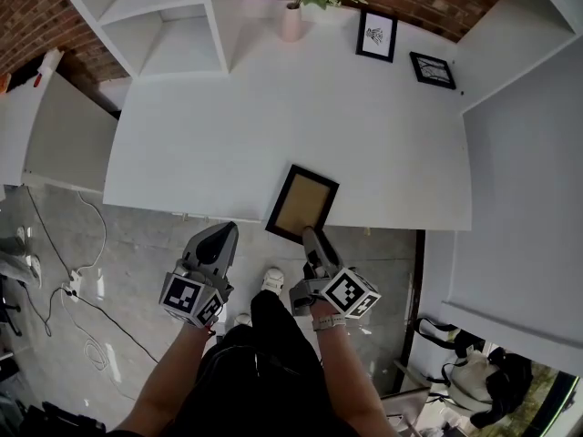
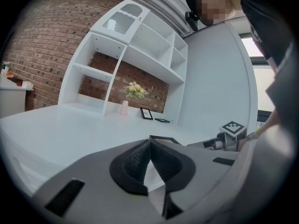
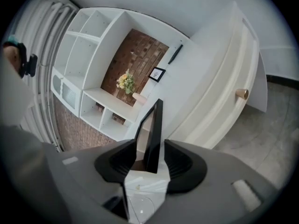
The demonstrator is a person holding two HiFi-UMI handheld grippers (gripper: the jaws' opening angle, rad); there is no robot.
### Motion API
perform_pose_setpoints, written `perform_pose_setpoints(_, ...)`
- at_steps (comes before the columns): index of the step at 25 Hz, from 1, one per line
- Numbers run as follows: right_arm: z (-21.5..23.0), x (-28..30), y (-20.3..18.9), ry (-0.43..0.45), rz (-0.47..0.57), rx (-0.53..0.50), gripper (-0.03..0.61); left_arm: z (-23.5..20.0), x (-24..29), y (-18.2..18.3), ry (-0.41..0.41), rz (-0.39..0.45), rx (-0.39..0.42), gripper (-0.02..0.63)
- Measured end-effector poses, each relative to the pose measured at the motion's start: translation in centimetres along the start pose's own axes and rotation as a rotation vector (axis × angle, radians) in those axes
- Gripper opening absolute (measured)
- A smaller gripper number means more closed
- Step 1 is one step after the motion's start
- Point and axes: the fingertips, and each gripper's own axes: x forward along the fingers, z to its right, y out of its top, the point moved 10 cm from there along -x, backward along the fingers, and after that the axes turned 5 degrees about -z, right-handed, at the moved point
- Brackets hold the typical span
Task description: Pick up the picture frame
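Observation:
A black picture frame (image 1: 303, 200) with a tan backing lies flat on the white table (image 1: 209, 144), its near corner hanging over the front edge. My right gripper (image 1: 312, 237) is at that near corner. In the right gripper view the frame's edge (image 3: 154, 125) stands between the jaws of the right gripper (image 3: 149, 144), with a gap on each side, so it is open. My left gripper (image 1: 223, 232) hovers below the table edge, left of the frame, holding nothing. In its own view the left gripper (image 2: 149, 143) has its pads touching at the tips, and the frame (image 2: 164, 139) lies beyond them.
At the back of the table stand a pink vase of yellow flowers (image 1: 291, 21) and two small black-framed pictures (image 1: 376, 35) (image 1: 432, 69). White shelving (image 1: 155, 16) sits at the back left. A white cabinet with a brass knob (image 3: 241, 94) is at the right. Cables (image 1: 82, 280) lie on the floor.

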Motion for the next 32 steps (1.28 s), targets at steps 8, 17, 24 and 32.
perform_pose_setpoints(8,0.3,1.2,-0.2,0.049,-0.02,0.138,0.168,-0.3,0.3,0.1,0.016,-0.017,-0.005,0.003)
perform_pose_setpoints(17,1.0,1.8,-0.3,0.094,-0.022,0.22,0.135,-0.7,0.4,0.6,0.04,-0.029,-0.004,0.003)
perform_pose_setpoints(24,1.4,1.4,-0.5,0.07,-0.031,0.288,0.114,-0.7,-0.1,1.0,0.067,-0.025,0.0,0.003)
perform_pose_setpoints(32,1.7,0.9,-0.5,0.095,-0.018,0.293,0.061,-0.6,-1.1,0.9,0.071,-0.02,0.002,0.003)
